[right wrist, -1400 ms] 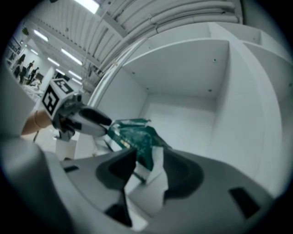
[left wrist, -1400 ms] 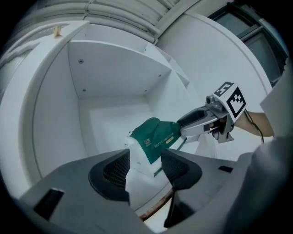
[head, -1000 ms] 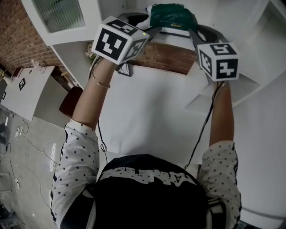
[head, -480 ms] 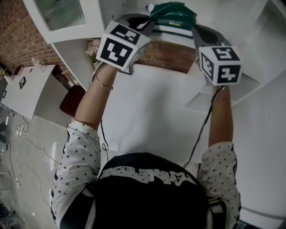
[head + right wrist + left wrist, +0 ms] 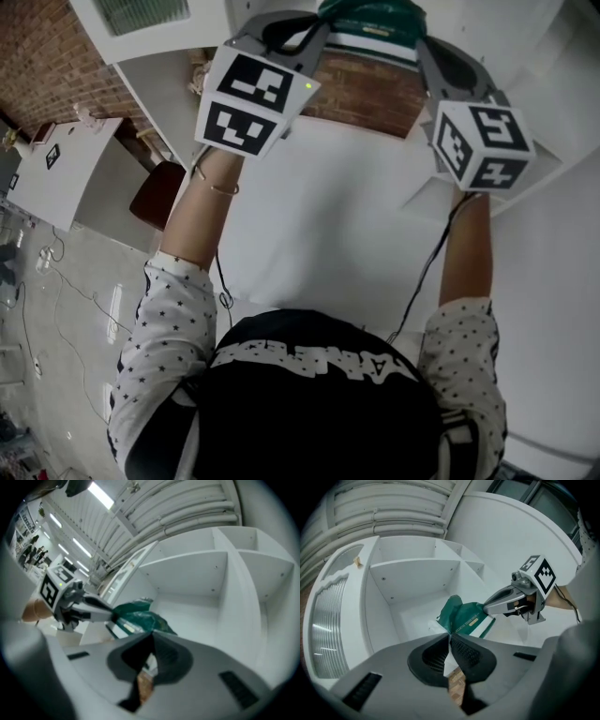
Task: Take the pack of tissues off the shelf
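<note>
The green pack of tissues point(image 5: 370, 17) hangs between my two grippers in front of the white shelf point(image 5: 412, 581). My left gripper point(image 5: 319, 21) holds its left end; the jaws have just been closing and now pinch the pale wrapper edge point(image 5: 449, 641). In the left gripper view the pack point(image 5: 464, 617) stretches away to the right gripper point(image 5: 487, 609), which nips its far end. My right gripper point(image 5: 419, 39) is shut on the right end. From the right gripper view the pack point(image 5: 140, 617) runs left to the left gripper point(image 5: 112, 616). No part of the pack touches a shelf board.
Open white shelf compartments point(image 5: 197, 578) lie behind the pack, with dividers point(image 5: 243, 588) on the right. Below my arms is a white surface point(image 5: 319, 234). A brick wall point(image 5: 42, 84), a white cabinet point(image 5: 66, 169) and a brown seat point(image 5: 155, 192) are at the left. A cable point(image 5: 427, 272) hangs from my right gripper.
Both grippers have pinched onto the pack's ends. The pack and both marker cubes have shifted up the picture and closer to the camera, the left cube tilting.
</note>
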